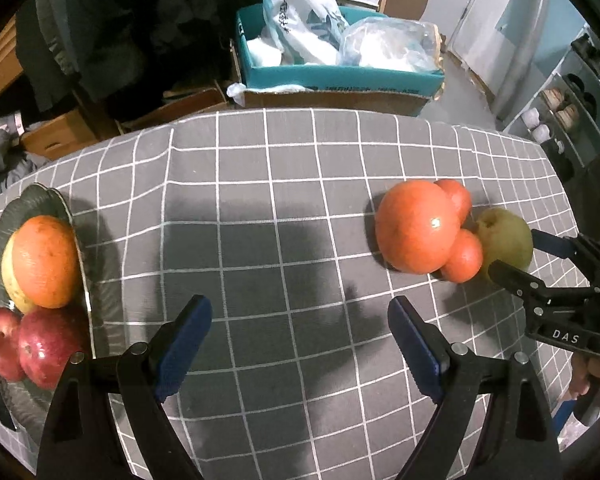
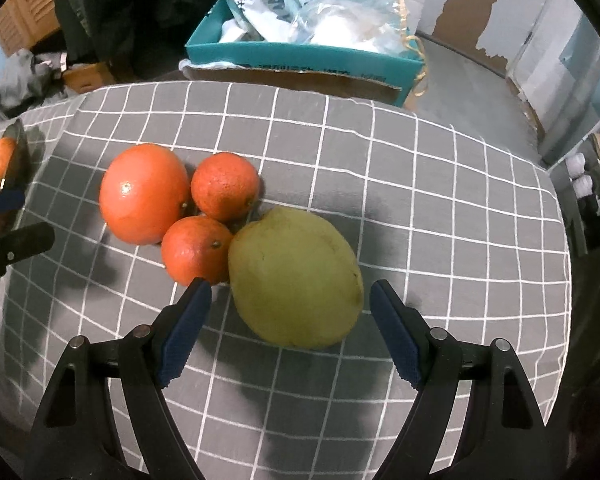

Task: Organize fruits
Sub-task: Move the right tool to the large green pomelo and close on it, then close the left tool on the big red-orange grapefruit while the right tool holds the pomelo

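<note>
We've got the right gripper [image 2: 290, 316] with fingers spread wide around the green mango [image 2: 294, 276], not touching it yet. The mango sits on the table [image 2: 460, 240], touching a small orange [image 2: 196, 254]. Closing off-center could roll it or knock the oranges away. The left gripper [image 1: 300, 344] gapes over bare cloth. The plate [image 1: 96, 280] is cut off at the frame's edge.

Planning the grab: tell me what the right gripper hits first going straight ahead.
Probably the green fruit, which lies between the open right gripper fingers; depth is unclear.
</note>
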Demonstrator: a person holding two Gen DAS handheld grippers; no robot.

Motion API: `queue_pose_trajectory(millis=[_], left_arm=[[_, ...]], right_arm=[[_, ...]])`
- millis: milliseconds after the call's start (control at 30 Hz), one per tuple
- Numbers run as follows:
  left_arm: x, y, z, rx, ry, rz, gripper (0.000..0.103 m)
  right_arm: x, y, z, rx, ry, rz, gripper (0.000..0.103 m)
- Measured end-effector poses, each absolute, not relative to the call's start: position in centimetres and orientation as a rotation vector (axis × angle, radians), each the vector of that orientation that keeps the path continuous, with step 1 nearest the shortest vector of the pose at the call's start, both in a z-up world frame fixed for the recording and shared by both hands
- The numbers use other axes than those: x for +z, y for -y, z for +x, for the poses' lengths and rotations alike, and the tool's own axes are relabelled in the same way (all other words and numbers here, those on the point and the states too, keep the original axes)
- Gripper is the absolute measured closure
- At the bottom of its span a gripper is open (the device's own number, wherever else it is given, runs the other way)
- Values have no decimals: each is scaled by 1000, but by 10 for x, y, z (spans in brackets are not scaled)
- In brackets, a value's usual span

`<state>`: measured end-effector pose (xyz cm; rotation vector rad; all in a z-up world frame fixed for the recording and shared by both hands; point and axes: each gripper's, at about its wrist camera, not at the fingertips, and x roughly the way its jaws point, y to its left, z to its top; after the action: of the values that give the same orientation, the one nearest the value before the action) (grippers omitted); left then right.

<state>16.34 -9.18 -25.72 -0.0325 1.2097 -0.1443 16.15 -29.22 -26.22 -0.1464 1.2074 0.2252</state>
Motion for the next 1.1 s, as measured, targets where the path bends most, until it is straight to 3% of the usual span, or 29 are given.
queue_pose_trajectory(millis=[233, 333, 1100], left_arm=[[-262, 93, 170, -156, -1220, -42, 12], [-262, 96, 172, -168, -1222, -51, 12], [-266, 148, 205, -248, -1250, -106, 12]], right_arm=[[-269, 293, 168, 235, -1220, -153, 22], [-272, 298, 170, 239, -1236, -127, 29], [-259, 341, 179, 83, -1139, 162, 30]])
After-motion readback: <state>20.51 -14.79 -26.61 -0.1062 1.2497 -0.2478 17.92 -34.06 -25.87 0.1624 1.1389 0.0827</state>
